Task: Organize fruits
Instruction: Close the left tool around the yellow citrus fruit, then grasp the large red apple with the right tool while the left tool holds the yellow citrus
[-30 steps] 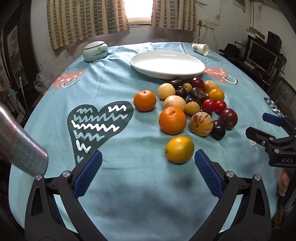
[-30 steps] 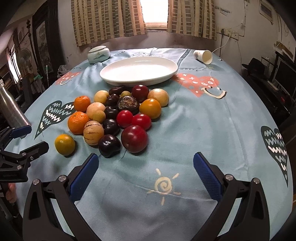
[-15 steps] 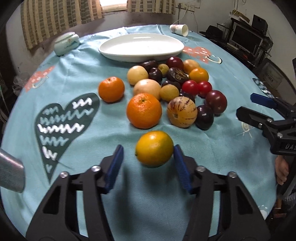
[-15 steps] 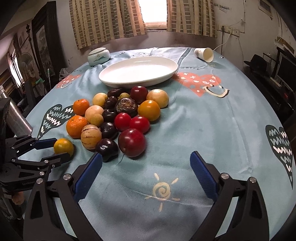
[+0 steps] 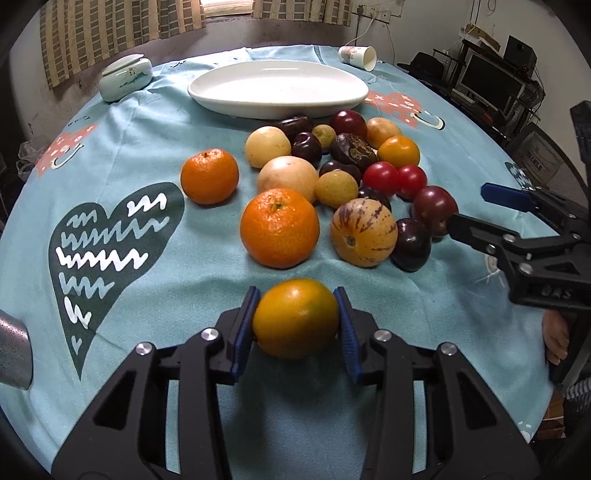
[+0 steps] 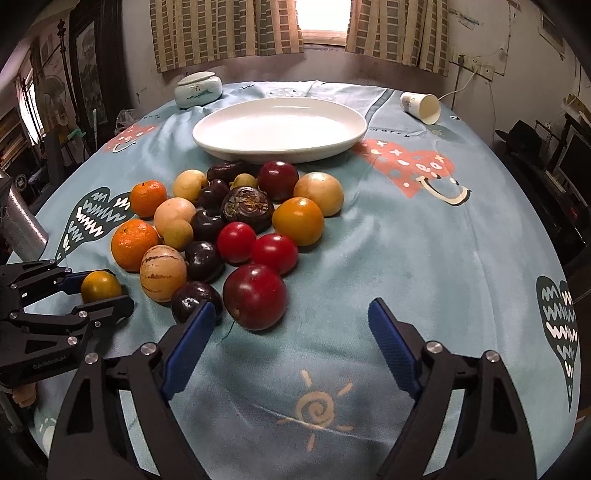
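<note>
Two grippers are closing. The left gripper [image 5: 295,321], nearly shut, has its pads against an orange [image 5: 295,318] on the tabletop [image 5: 406,314], well short of the plate [image 5: 277,88]. The right gripper [image 6: 288,332], still wide, holds nothing; a plum [image 6: 255,296] sits just ahead. Both fruits look firm, smooth and round: grip them across the middle.

A lived-in home room: a round table under a light-blue printed tablecloth [image 6: 424,236], striped beige curtains [image 6: 225,29] at a small window, a dark computer monitor [image 5: 491,83] on cluttered shelves.
</note>
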Tool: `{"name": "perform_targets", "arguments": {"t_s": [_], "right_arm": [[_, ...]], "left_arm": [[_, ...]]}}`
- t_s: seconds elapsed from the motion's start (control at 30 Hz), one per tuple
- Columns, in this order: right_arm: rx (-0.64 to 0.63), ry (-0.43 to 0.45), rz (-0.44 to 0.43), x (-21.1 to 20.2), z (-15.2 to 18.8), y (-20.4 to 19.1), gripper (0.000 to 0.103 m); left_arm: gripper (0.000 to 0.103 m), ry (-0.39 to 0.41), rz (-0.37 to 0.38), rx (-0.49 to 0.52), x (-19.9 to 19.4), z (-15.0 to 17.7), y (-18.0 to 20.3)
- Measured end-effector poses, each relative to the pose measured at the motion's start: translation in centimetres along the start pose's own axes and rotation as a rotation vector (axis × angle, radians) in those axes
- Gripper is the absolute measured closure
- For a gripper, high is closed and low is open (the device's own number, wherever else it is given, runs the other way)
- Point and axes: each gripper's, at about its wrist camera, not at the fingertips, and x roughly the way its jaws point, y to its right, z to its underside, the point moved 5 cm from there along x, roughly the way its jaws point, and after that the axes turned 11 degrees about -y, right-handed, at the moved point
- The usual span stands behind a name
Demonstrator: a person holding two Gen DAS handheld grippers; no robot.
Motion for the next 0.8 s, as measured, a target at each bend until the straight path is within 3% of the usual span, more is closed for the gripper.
{"name": "perform_targets", "arguments": {"t_s": [0.13, 0.5, 0.63, 0.8], "right_arm": [[0.000, -0.024, -0.005, 1.0, -0.4, 0.0, 0.018], [0.025, -0.055, -0.150, 2.3, -1.3, 0.1, 0.037], [0.051, -0.066, -0.263, 2.3, -1.2, 0.1, 0.060], [0.048, -0.070, -0.269, 2.3, -1.3, -0.3, 0.060]], "left_arm": [[0.062, 0.011, 0.014, -0.006, -0.2, 0.5, -0.3], [0.062, 0.037, 0.018, -0.018, -0.3, 0.6, -0.3], [0.062, 0.037, 0.010, -0.015, -0.3, 0.6, -0.2], [0.062, 0.038, 0.006, -0.027, -0.4, 0.7, -0.5]]}}
